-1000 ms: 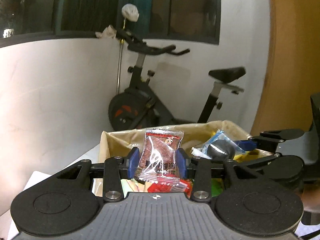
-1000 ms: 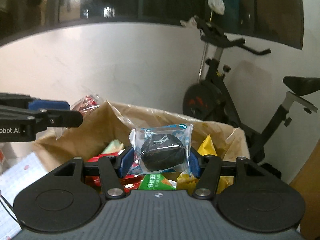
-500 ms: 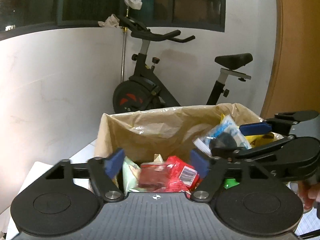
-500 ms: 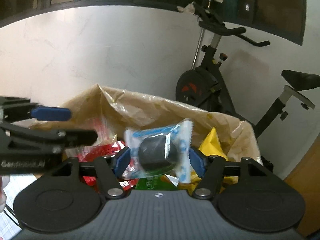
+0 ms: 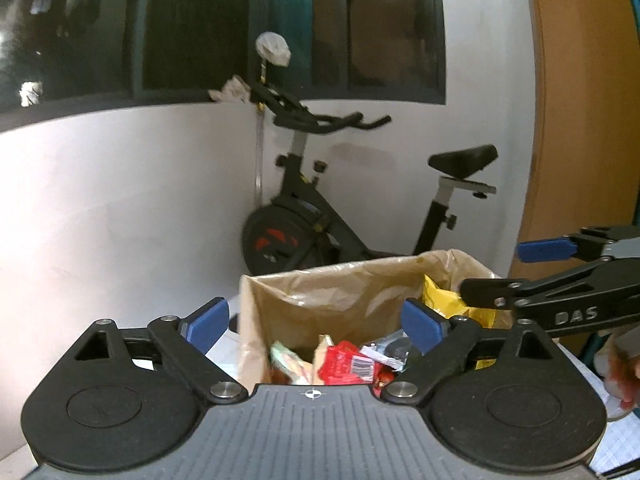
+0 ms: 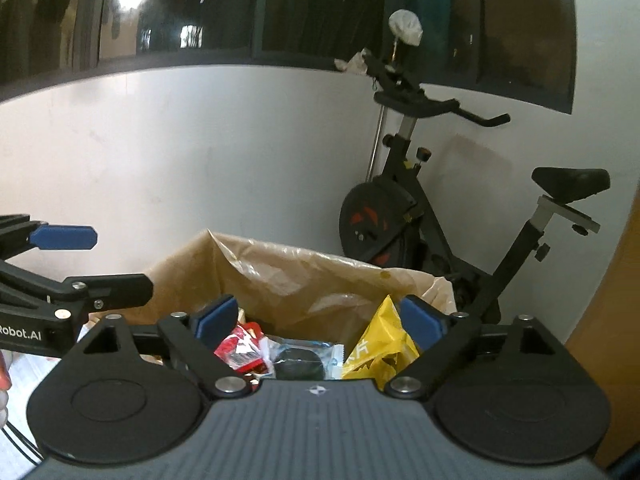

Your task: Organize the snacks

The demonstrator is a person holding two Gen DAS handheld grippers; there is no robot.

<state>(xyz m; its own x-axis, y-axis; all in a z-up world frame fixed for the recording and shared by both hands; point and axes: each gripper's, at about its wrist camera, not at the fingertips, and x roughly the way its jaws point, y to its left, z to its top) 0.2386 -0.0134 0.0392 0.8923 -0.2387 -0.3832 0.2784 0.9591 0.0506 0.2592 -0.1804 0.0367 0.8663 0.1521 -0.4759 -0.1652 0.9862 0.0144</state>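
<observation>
White wall and an exercise bike (image 5: pixel 360 216) behind the lined box (image 5: pixel 320 292). Snack packets (image 6: pixel 304 356) sit inside it; left gripper (image 5: pixel 316 326) and right gripper (image 6: pixel 320 320) hover above, jaws opening, empty.

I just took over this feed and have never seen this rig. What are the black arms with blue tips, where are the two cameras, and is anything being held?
A person holds a hand-operated gripper in each hand; each carries a camera looking forward along its two fingers. One picture is from the left gripper, with the right gripper entering at its right edge; the other is from the right gripper, where the left one enters at the left edge. Both sets of jaws are opening and nothing is between them. Below sits a brown paper bag with snacks inside: a red packet, a yellow packet, and a dark round snack in clear wrap. Behind stands an exercise bike.
</observation>
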